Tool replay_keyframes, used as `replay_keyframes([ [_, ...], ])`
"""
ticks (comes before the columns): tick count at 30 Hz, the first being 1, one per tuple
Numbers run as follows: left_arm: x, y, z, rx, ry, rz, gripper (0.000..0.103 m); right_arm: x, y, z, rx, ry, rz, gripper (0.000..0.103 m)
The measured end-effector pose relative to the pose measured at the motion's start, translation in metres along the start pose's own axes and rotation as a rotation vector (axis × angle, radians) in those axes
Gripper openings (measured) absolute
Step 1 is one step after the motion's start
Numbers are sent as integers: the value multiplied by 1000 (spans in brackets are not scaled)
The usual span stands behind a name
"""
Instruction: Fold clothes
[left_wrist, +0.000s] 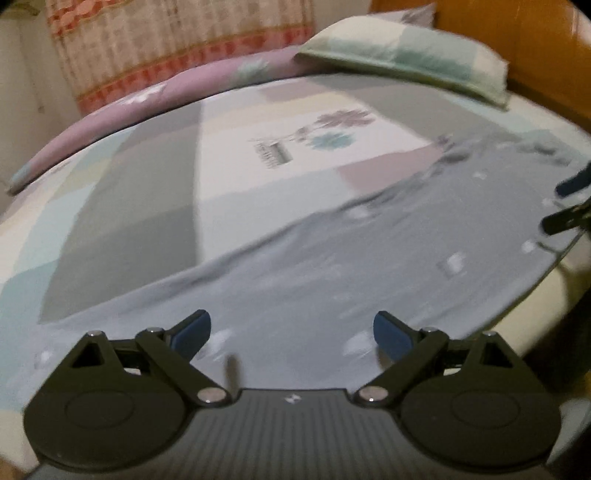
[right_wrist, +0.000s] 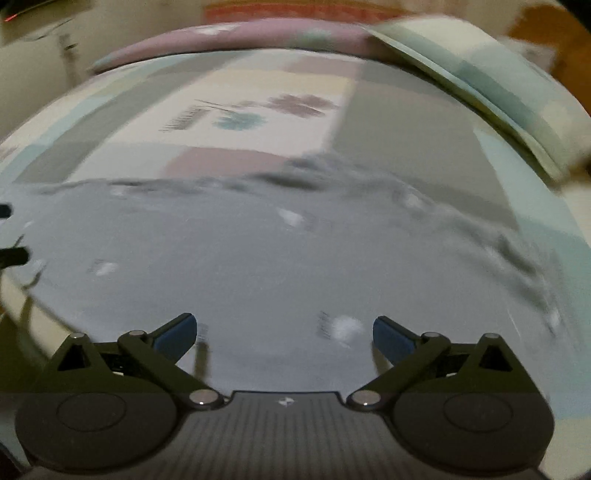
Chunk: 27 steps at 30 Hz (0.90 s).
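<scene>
Your bed (left_wrist: 122, 206) carries the patchwork sheet, with a pillow (left_wrist: 406, 62) at the far right. The grey garment (right_wrist: 258, 258) lies spread flat across the near side. Your left gripper (left_wrist: 291, 332) and right gripper (right_wrist: 284, 334) hover above it, jaws wide apart, holding nothing.
</scene>
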<state>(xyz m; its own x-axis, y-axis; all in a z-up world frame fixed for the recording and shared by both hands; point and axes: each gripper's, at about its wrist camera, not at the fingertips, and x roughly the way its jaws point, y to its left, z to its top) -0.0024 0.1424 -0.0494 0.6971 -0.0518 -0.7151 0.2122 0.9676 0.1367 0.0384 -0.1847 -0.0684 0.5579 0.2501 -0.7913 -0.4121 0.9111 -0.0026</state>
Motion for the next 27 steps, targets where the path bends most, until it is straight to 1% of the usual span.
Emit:
replay_keyframes([
  [2, 11, -10, 0, -14, 31, -30, 95, -2, -8, -7, 18, 2, -15, 103],
  [5, 21, -14, -6, -75, 94, -48, 96, -4, -20, -18, 46, 5, -36, 103],
  [7, 19, -12, 0, -75, 131, -65, 96, -6, -28, -26, 64, 7, -51, 103],
  [8, 17, -12, 6, -65, 134, -67, 96, -7, -32, -29, 73, 8, -58, 103],
  [10, 10, -15, 21, -30, 105, -64, 96, -12, -38, -24, 91, -37, -81, 103],
  [11, 8, -17, 32, -23, 82, -77, 96, -16, -44, -20, 98, -69, -112, 103],
  [13, 11, -22, 53, -21, 42, -107, 97, -15, -56, -15, 126, -89, -162, 103],
  [15, 25, -30, 70, -33, 32, -132, 97, -8, -69, -15, 172, -65, -179, 103],
  [18, 59, -39, 87, -94, 54, -175, 97, 0, -80, -27, 221, -18, -149, 103],
  [19, 70, -41, 89, -120, 67, -187, 97, -2, -79, -31, 209, -38, -148, 103],
  [20, 81, -42, 89, -144, 82, -196, 97, -2, -79, -33, 199, -39, -145, 103],
  [21, 88, -43, 91, -170, 94, -191, 97, -3, -79, -35, 189, -40, -141, 103],
  [25, 99, -45, 100, -272, 125, -114, 96, -3, -81, -38, 179, -47, -120, 103],
  [26, 99, -47, 103, -288, 124, -111, 96, -4, -81, -39, 177, -51, -119, 103],
  [27, 98, -51, 107, -291, 112, -131, 96, -4, -81, -39, 175, -55, -118, 103],
])
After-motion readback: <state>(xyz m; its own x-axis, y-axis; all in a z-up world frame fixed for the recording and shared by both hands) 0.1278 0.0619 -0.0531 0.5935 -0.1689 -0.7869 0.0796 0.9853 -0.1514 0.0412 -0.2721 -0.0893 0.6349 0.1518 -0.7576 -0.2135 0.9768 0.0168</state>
